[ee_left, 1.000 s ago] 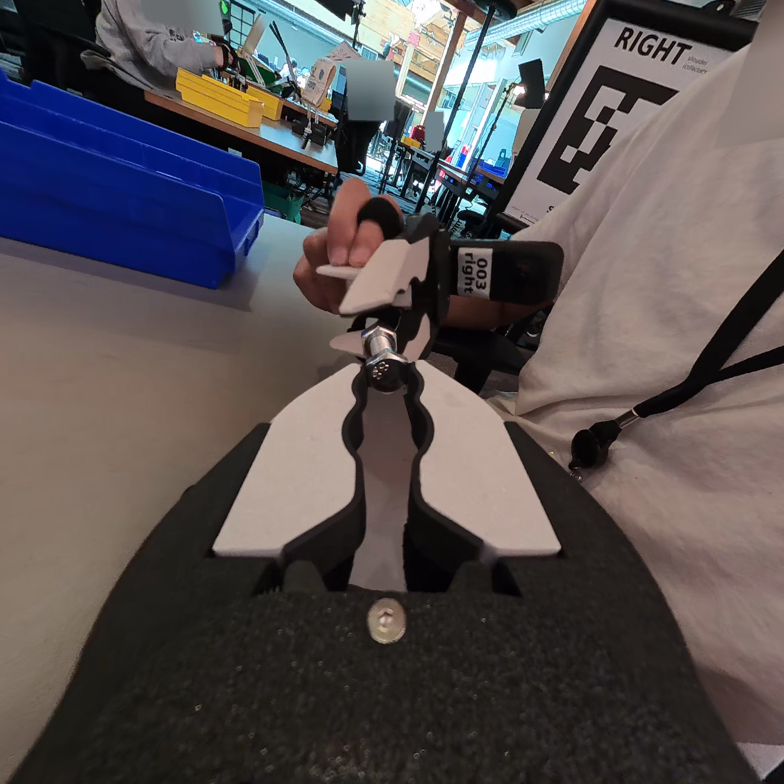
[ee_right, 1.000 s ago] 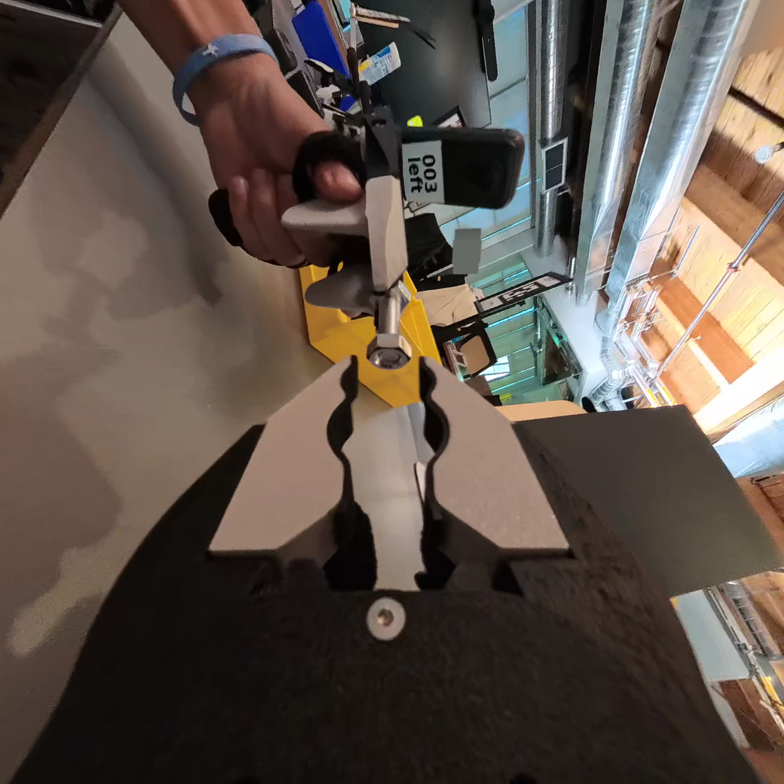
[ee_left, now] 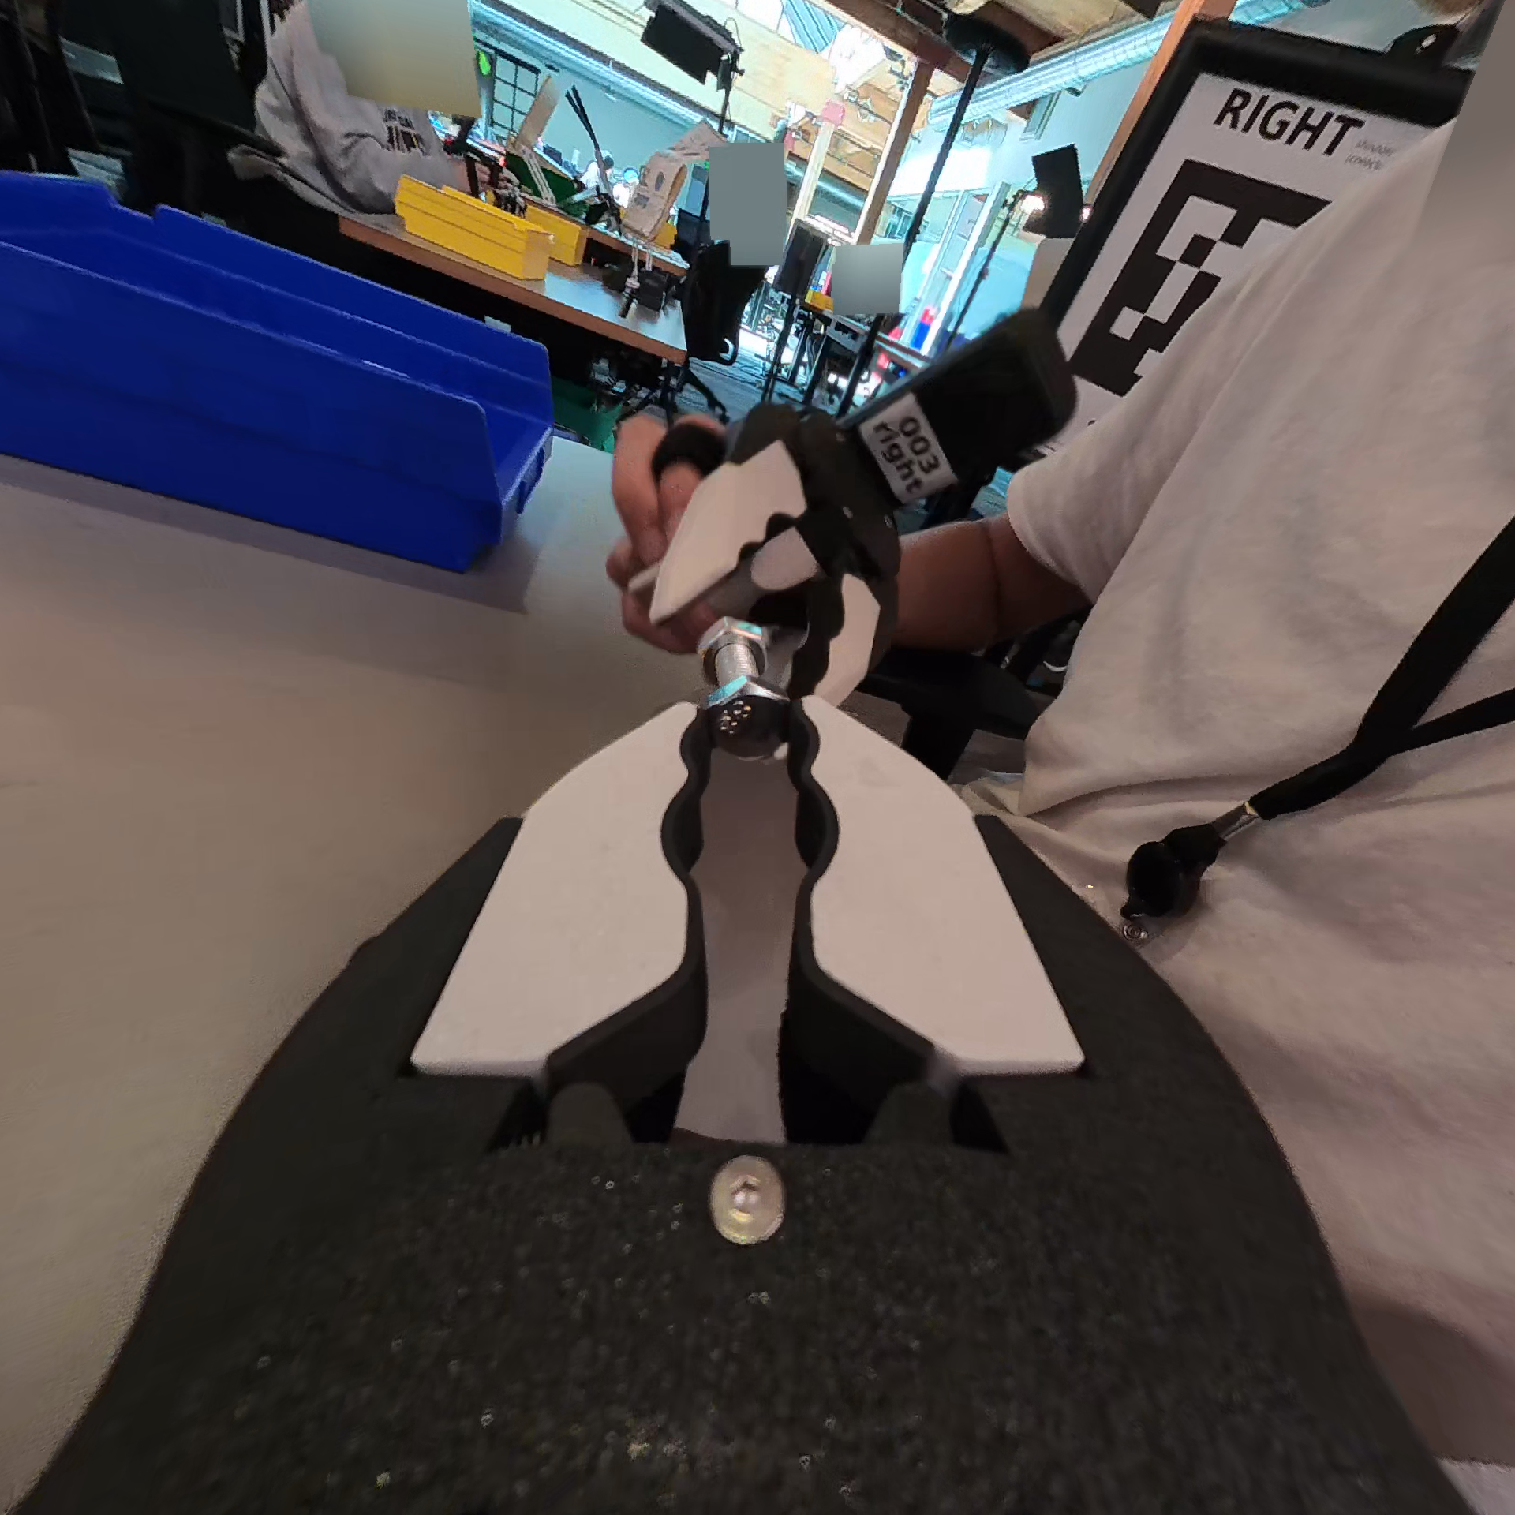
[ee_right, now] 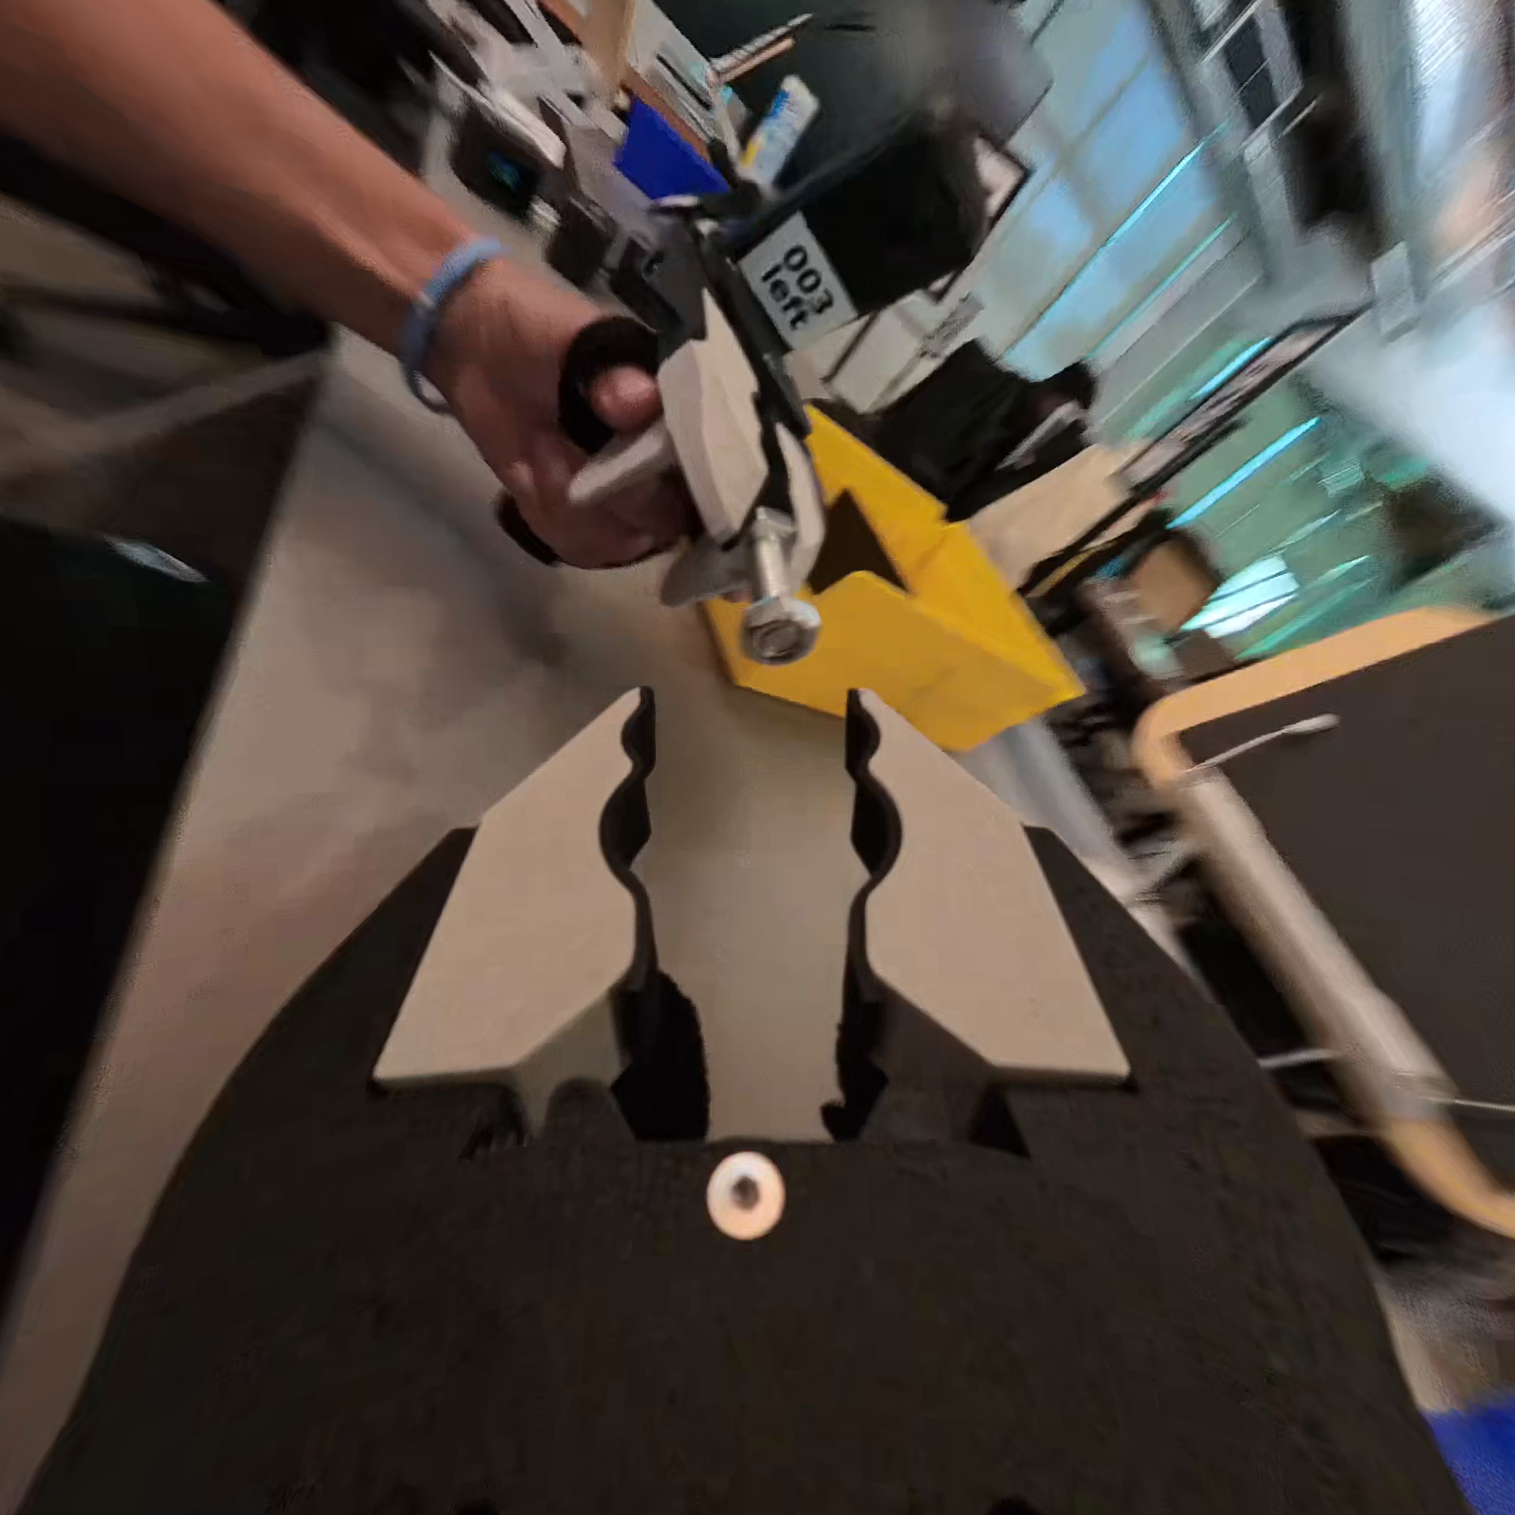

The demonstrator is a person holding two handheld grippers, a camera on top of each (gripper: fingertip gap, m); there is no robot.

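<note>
My L tool (ee_left: 746, 710) is clenched on the bolt (ee_left: 732, 677) by its hex head, up off the counter (ee_left: 246, 738) near its edge, while the R tool (ee_right: 748, 697) is released, tips just short of the nut (ee_right: 779, 631), so I'd grip L firm & line up both axes.

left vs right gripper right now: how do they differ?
Left gripper is shut on the bolt, clamping its hex head; right gripper is open and holds nothing.
In the right wrist view, the left touches the bolt, while the right sits short of the nut, apart from it.
Both have white fingers with wavy black pads.
</note>
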